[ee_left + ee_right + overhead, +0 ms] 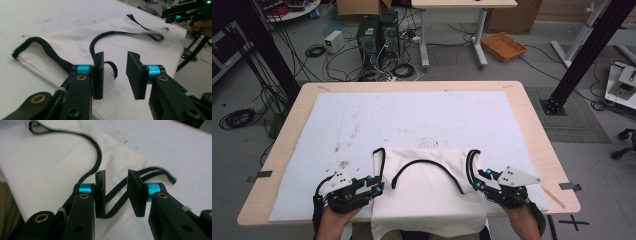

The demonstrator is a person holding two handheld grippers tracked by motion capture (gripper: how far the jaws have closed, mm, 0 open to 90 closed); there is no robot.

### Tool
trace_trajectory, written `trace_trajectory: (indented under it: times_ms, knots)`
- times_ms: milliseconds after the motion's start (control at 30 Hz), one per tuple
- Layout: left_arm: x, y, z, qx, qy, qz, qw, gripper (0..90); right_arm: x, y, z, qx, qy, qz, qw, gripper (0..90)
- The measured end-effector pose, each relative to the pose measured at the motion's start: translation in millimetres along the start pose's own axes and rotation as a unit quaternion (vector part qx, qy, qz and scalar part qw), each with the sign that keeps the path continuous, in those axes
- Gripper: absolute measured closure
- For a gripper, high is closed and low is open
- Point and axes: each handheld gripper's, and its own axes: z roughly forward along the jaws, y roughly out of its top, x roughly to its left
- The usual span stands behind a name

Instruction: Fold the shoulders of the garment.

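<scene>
Fingers, left hand: the left gripper has its two black fingers standing apart with a clear gap, nothing clamped between them; they hover just over the cloth.
Fingers, right hand: the right gripper has its fingers parted by a similar gap, gripping nothing; black trim runs under and between them without being pinched.
Garment: a white garment with black trim lies flat at the near middle of the desk, its near part hanging over the near edge.
Garment against left fingers: its left edge lies just right of the left fingertips; in the left gripper view the white cloth spreads beyond and below the fingers, and a curl of black trim shows in the gap.
Garment against right fingers: its right side, with a black-edged loop, lies just left of the right fingertips; in the right gripper view two black strips run off to the far right.
Neckline: a black curved edge arcs across the middle of the garment, between the two grippers.
Desk: a wooden desk under a white sheet, which carries faint stains on its left part.
Hands: the left hand and right hand come in from the near edge.
</scene>
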Motion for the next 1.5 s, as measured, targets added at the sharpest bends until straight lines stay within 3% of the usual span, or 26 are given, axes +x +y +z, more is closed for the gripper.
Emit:
trace_trajectory:
  times_ms: [67,133,200,267,300,367,433,500,533,600,700,767,800,833,867,933,1033,1133,1267,1500]
  knots:
    - [0.5,0.0,3.3,0.0,0.0,-0.001,1.0,61.2,3.8,4.0,9.0,0.007,0.027,-0.014,0.9995,69.1]
    - [0.1,0.2,7.3,0.007,0.0,0.004,1.0,60.8,11.2,2.3,22.4,0.039,0.054,-0.044,0.9968,75.8]
    - [-0.4,0.2,13.6,0.023,0.001,0.014,0.9996,60.8,16.1,-0.4,33.9,0.079,0.063,-0.072,0.9922,80.4]
    - [-1.5,-0.5,21.6,0.048,0.003,0.024,0.9986,60.8,17.2,-4.7,39.7,0.119,0.06,-0.085,0.9874,82.4]
    - [-1.8,-0.7,24.3,0.056,0.005,0.026,0.9981,60.2,15.3,-8.0,39.8,0.123,0.058,-0.085,0.987,82.7]
    - [-3.0,-1.7,31.9,0.083,0.01,0.022,0.9962,57.9,11.4,-8.9,36.4,0.127,0.058,-0.075,0.9874,82.7]
    - [-5.8,-2.6,38.2,0.113,0.02,0.032,0.9929,58.4,8.0,-11.3,33.8,0.128,0.052,-0.072,0.9877,81.2]
    - [-8.9,-2.5,41.8,0.134,0.017,0.047,0.9898,67.4,5.4,-12.0,30.7,0.113,0.053,-0.053,0.9907,71.9]
    - [-9.6,-3.3,43.8,0.145,0.017,0.045,0.9883,71.2,3.8,-11.0,29.1,0.101,0.052,-0.048,0.9924,70.0]
    - [-9.1,-4.2,43.7,0.15,0.014,0.036,0.988,73.0,1.7,-8.1,26.1,0.08,0.043,-0.039,0.9951,63.2]
    - [-8.1,-5.3,39.6,0.144,0.003,0.025,0.9893,72.8,-3.1,-5.4,24.3,0.056,0.02,-0.023,0.9979,47.6]
    - [-6.6,-5.0,35.3,0.122,-0.008,0.02,0.9923,68.1,-7.2,-4.5,22.9,0.044,-0.005,-0.011,0.999,37.0]
    - [-6.6,-5.0,35.3,0.122,-0.008,0.02,0.9923,64.9,-7.2,-4.5,22.9,0.044,-0.005,-0.011,0.999,37.0]
    - [-4.7,-2.3,29.6,0.089,-0.012,0.013,0.9959,64.9,-10.1,-4.3,21.9,0.037,-0.018,-0.005,0.9991,33.6]
    - [-3.1,-0.4,26.6,0.07,-0.008,0.012,0.9974,60.3,-17.8,-3.6,19.9,0.023,-0.044,0.005,0.9987,26.5]
    - [0.4,3.4,21.4,0.035,0.006,0.001,0.9994,48.9,-26.0,-2.5,17.3,0.013,-0.069,0.021,0.9973,21.1]
    - [5.3,7.1,14.5,-0.006,0.031,-0.013,0.9994,37.5,-39.3,-2.1,13.2,0.001,-0.087,0.044,0.9952,20.9]
    - [11.8,8.3,9.2,-0.029,0.035,-0.007,0.9989,28.1,-49.9,-1.8,10.8,0.001,-0.096,0.053,0.994,20.1]
    - [16.8,8.3,4.1,-0.04,0.041,0.001,0.9983,27.3,-59.0,-2.7,10.1,0.005,-0.101,0.063,0.9929,20.1]
    - [17.5,9.0,3.0,-0.043,0.052,0.005,0.9977,25.9,-59.4,-8.4,8.9,0.014,-0.09,0.063,0.9938,20.1]
